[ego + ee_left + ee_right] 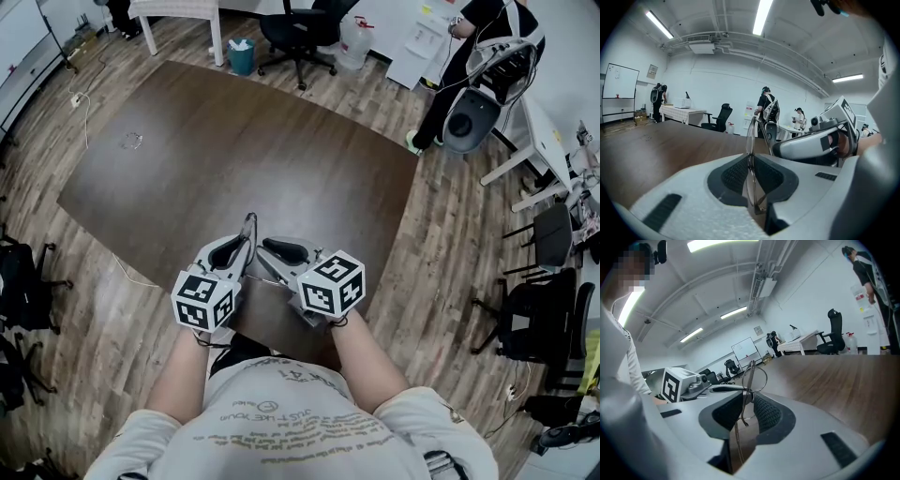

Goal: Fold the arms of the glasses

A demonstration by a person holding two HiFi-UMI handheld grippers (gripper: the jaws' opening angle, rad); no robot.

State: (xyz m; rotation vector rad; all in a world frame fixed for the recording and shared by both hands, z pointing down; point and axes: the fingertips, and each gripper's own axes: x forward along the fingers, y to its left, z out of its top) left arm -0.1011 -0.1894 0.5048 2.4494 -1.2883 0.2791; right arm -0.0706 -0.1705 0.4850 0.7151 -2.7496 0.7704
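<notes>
One pair of glasses (249, 231) and one dark desk (234, 150). Two grippers, the left gripper (240, 251) and the right gripper (274, 251), each with one marker cube (203, 300), making two.

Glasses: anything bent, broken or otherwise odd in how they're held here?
Nothing stands out. The glasses look intact, held above the table. The left gripper clamps the frame; the right gripper has its jaws loosely round them.
</notes>
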